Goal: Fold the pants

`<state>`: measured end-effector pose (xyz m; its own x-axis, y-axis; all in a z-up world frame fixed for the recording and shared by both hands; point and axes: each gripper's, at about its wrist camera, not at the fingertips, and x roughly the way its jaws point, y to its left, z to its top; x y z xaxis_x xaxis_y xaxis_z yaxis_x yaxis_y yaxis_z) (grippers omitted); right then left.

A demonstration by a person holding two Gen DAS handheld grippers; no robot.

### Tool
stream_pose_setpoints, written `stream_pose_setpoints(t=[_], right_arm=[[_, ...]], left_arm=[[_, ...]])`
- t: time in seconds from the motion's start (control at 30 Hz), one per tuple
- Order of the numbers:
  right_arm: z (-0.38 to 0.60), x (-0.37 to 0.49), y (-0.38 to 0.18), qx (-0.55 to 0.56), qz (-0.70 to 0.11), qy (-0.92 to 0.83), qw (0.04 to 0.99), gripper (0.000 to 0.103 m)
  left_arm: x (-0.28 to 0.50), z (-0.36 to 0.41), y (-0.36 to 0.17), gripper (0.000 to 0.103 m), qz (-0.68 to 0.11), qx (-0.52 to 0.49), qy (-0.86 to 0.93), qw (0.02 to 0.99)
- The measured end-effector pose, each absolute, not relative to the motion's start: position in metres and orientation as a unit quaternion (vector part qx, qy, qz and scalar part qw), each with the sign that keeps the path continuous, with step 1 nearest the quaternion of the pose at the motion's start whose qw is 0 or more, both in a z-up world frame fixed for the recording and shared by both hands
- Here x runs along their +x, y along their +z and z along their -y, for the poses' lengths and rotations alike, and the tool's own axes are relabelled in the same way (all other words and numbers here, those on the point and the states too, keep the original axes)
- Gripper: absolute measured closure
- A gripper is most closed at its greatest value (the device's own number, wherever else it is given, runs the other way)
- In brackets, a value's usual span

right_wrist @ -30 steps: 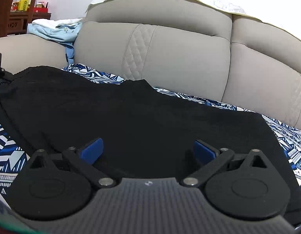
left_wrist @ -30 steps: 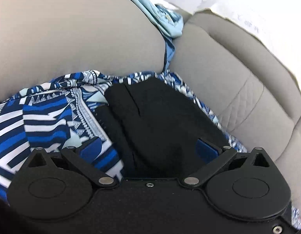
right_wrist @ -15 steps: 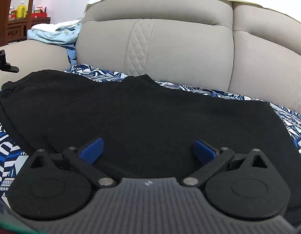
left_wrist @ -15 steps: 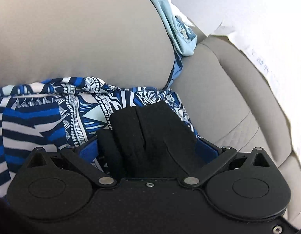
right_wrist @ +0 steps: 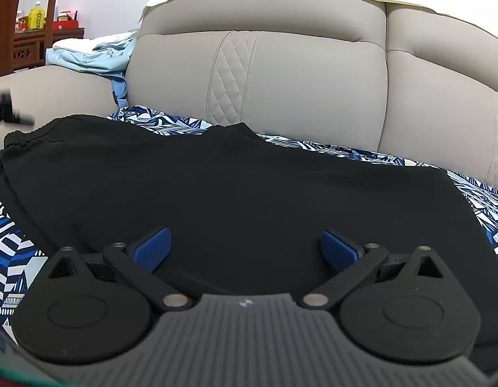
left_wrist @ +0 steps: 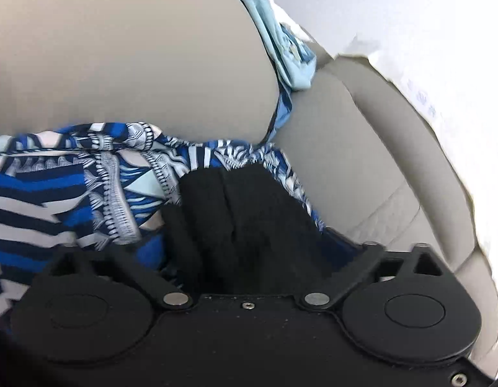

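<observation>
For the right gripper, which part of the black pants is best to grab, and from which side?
Judging by the right wrist view, the near edge of the black pants, straight ahead of the right gripper. The pants lie flat on the patterned sheet, waistband to the left, so that hem-side edge is closest. The jaws stand open; a low approach from the front edge, sliding under, seems best.

Left gripper (left_wrist: 245, 251) is withdrawing from the pants (right_wrist: 236, 193); black fabric bunching lower centre, waistband settling flat at frame left.
</observation>
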<state>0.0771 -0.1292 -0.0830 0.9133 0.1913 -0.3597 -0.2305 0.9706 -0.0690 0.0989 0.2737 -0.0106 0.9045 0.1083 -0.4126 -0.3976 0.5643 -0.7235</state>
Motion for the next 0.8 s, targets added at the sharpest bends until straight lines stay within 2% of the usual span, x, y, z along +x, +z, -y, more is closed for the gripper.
stream_pose_setpoints(t=[0.07, 0.1, 0.13, 0.2, 0.27, 0.3, 0.33, 0.37, 0.4, 0.43, 0.47, 0.6, 0.8], right_arm=[[0.129, 0.077, -0.083, -0.055, -0.178, 0.108, 0.977, 0.000], [0.129, 0.077, -0.083, -0.055, -0.178, 0.108, 0.977, 0.000], [0.129, 0.077, -0.083, -0.055, -0.178, 0.108, 0.977, 0.000], [0.129, 0.076, -0.083, -0.055, -0.178, 0.108, 0.977, 0.000], [0.129, 0.077, -0.083, -0.055, -0.179, 0.108, 0.976, 0.000], [0.129, 0.076, -0.083, -0.055, -0.178, 0.108, 0.977, 0.000], [0.129, 0.076, -0.083, -0.055, -0.178, 0.108, 0.976, 0.000], [0.129, 0.076, -0.082, -0.055, -0.179, 0.108, 0.976, 0.000], [0.129, 0.076, -0.083, -0.054, -0.179, 0.108, 0.976, 0.000], [0.129, 0.075, -0.083, -0.054, -0.179, 0.108, 0.976, 0.000], [0.129, 0.075, -0.082, -0.053, -0.180, 0.109, 0.976, 0.000], [0.136, 0.074, -0.078, -0.051, -0.190, 0.128, 0.972, 0.000], [0.194, 0.082, -0.049, 0.022, -0.235, 0.119, 0.964, 0.000]], left_arm=[[0.108, -0.270, -0.008, 0.017, -0.175, -0.423, 0.169, 0.873], [0.112, -0.266, -0.006, 0.048, -0.184, -0.407, 0.185, 0.876], [0.115, -0.264, -0.006, 0.073, -0.198, -0.397, 0.199, 0.874], [0.109, -0.263, -0.004, 0.075, -0.194, -0.419, 0.175, 0.870], [0.102, -0.259, -0.002, 0.066, -0.177, -0.422, 0.150, 0.876], [0.103, -0.257, -0.003, 0.046, -0.176, -0.414, 0.150, 0.880], [0.107, -0.257, -0.007, 0.032, -0.188, -0.416, 0.156, 0.876], [0.109, -0.257, -0.009, 0.030, -0.177, -0.418, 0.154, 0.878], [0.110, -0.257, -0.009, 0.035, -0.173, -0.422, 0.161, 0.875], [0.112, -0.256, -0.007, 0.065, -0.180, -0.423, 0.178, 0.870], [0.115, -0.255, -0.004, 0.082, -0.194, -0.420, 0.195, 0.865], [0.113, -0.242, 0.025, 0.090, -0.181, -0.390, 0.190, 0.883], [0.128, -0.163, 0.103, 0.090, -0.139, -0.268, 0.098, 0.948]])
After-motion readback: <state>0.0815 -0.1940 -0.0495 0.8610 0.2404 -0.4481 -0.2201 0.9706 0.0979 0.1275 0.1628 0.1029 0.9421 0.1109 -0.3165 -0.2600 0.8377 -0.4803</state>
